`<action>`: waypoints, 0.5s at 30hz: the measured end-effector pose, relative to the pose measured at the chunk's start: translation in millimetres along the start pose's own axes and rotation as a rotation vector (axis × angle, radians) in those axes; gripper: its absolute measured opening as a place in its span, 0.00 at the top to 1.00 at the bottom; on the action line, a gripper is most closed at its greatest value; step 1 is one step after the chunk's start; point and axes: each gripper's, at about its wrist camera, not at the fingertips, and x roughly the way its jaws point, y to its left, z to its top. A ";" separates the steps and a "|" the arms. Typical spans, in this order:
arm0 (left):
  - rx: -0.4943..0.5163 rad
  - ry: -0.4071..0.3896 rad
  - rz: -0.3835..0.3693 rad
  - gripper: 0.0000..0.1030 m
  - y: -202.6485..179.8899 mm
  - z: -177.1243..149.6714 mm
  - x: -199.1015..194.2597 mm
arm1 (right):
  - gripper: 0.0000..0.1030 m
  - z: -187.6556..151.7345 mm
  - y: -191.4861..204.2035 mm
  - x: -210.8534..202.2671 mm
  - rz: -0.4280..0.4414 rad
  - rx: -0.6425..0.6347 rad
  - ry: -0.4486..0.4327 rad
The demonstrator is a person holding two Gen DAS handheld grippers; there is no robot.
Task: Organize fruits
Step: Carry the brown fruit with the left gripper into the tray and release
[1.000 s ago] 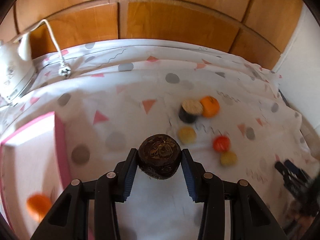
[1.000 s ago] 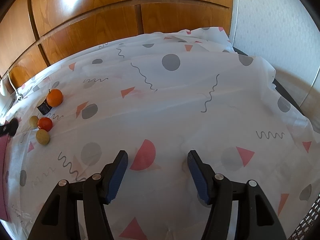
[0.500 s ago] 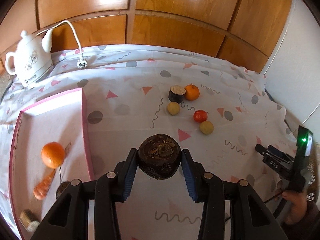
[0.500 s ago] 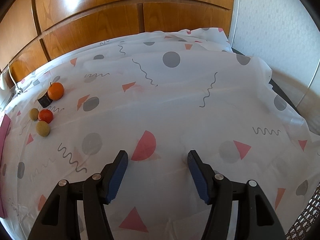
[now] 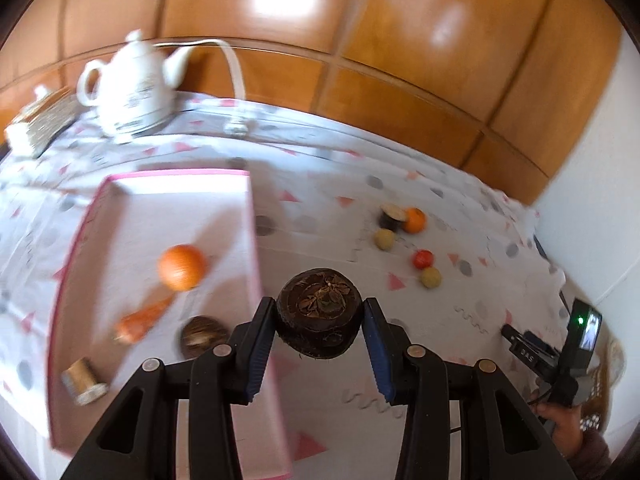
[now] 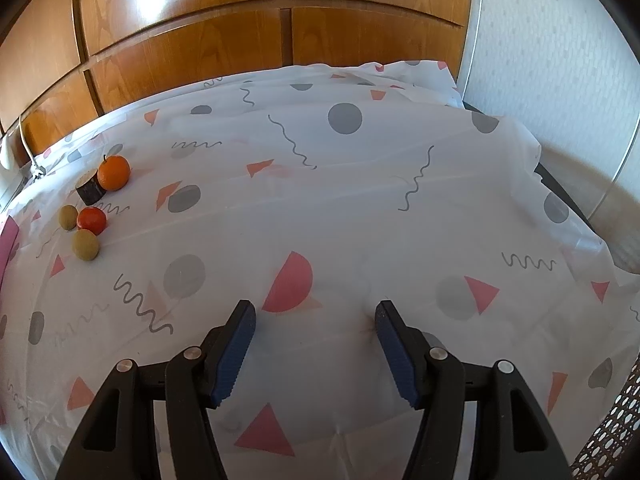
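My left gripper (image 5: 319, 314) is shut on a dark brown round fruit (image 5: 319, 312) and holds it in the air just right of the pink-rimmed tray (image 5: 250, 216). In the tray lie an orange (image 5: 182, 267), a carrot (image 5: 140, 319), a brown round fruit (image 5: 201, 336) and a small cylinder (image 5: 83, 380). On the cloth remain an orange (image 6: 114, 172), a dark cut piece (image 6: 90, 190), a red fruit (image 6: 92, 220) and two yellow-green fruits (image 6: 85, 245). My right gripper (image 6: 316, 340) hangs open over bare cloth, nothing between its fingers.
A white teapot (image 5: 134, 90) with a cord stands at the back left, beside a stack (image 5: 44, 122) of small things. Wooden panels (image 6: 240, 40) close the far side. A white wall (image 6: 560, 60) is at the right. A person's hand (image 5: 568, 432) holds the other gripper at the far right.
My left gripper has swung left and up with the dark fruit, bringing the tray and teapot into view. The right gripper has stayed where it was, open.
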 end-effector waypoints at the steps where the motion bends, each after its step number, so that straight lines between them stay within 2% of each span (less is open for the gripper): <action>1: -0.022 -0.008 0.014 0.57 10.0 -1.3 -4.6 | 0.38 -0.2 -0.4 0.1 0.002 0.003 -0.001; 9: -0.202 -0.071 0.122 0.57 91.5 -17.3 -39.3 | 0.35 -1.2 -0.1 1.7 0.002 0.017 -0.011; 15: -0.296 -0.117 0.195 0.57 138.1 -30.7 -62.5 | 0.32 2.0 2.5 3.5 -0.012 0.023 0.012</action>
